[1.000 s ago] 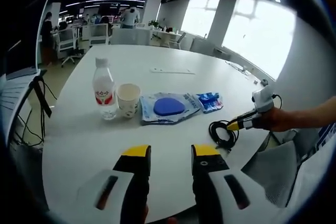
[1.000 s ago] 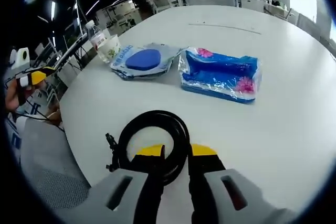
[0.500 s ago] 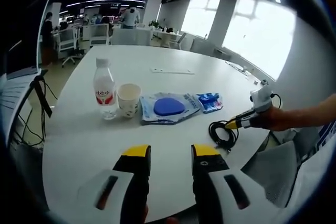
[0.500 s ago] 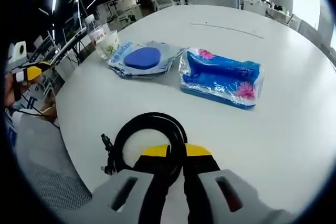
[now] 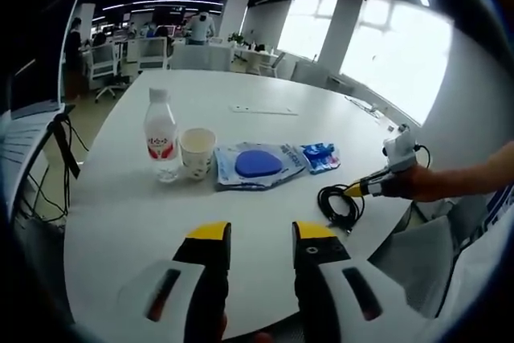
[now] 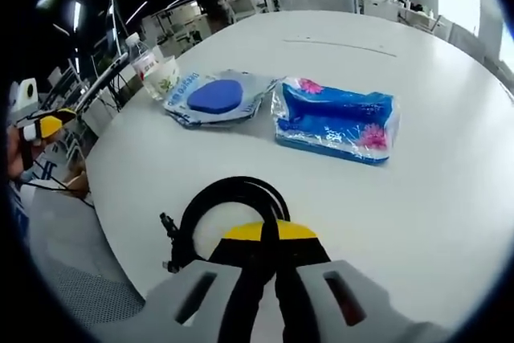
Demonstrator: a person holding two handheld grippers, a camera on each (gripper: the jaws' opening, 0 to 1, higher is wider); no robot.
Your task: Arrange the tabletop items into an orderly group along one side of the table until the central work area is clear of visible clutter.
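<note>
Cable coil (image 6: 233, 214) sits near the white counter (image 6: 450, 158) edge, pinched in my right gripper (image 6: 269, 234) with jaws closed, while my left gripper (image 5: 261, 234) hovers with jaws parted, holding nothing.

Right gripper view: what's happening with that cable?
A person is tidying a white round table with two handheld tools. The right tool has closed its jaws on the coiled black cable near the table edge. The left tool hovers open and empty above the near edge. A clear plastic water bottle, a paper cup, a packaged blue round pad and a blue tissue pack sit in a row.
</note>
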